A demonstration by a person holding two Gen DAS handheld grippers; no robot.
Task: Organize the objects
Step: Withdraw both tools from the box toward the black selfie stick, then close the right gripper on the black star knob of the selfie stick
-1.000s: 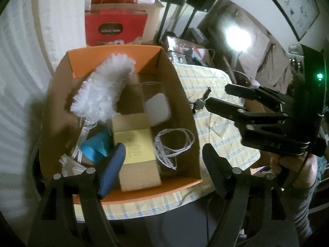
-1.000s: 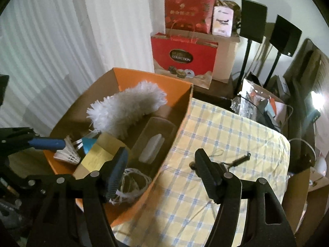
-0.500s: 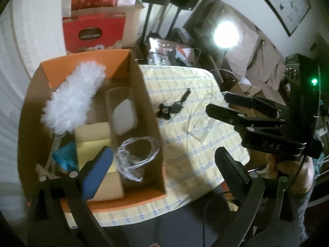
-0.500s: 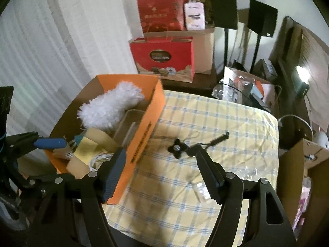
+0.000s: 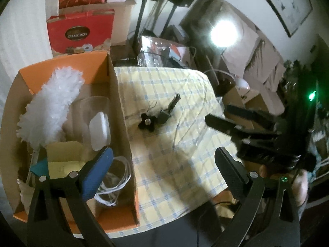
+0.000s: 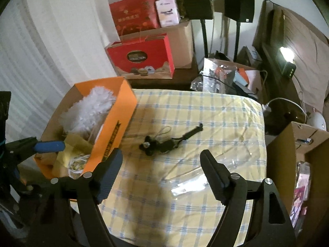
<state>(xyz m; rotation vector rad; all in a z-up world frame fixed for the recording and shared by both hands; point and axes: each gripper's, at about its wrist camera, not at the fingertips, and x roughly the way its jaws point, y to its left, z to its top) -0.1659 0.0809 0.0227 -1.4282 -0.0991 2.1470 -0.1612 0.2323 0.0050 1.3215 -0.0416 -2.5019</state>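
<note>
An orange cardboard box [image 5: 123, 121] [image 6: 115, 127] stands at the table's left end. It holds a white duster [image 5: 53, 105] [image 6: 88, 111], a clear case [image 5: 96, 123], a yellow box [image 5: 61, 160] and a white cable [image 5: 115, 181]. A black selfie stick with a flower-shaped mount [image 5: 158, 115] [image 6: 164, 142] lies on the checked cloth [image 5: 174, 164] [image 6: 195, 113], beside a clear plastic bag [image 6: 216, 168]. My left gripper [image 5: 162, 170] is open above the box's right wall. My right gripper [image 6: 162, 168] is open above the table's near part; it also shows in the left wrist view [image 5: 226, 115].
A red gift bag [image 6: 141, 57] and cardboard boxes [image 6: 181, 37] stand behind the table. Two black speakers on stands [image 6: 197, 2] are at the back. An open cardboard box [image 6: 296, 154] stands right of the table, and a lit lamp [image 6: 285, 53] beyond it.
Both grippers have swung to the right, away from the box, so the selfie stick and the clear bag have come into view. Both stay open and empty.
</note>
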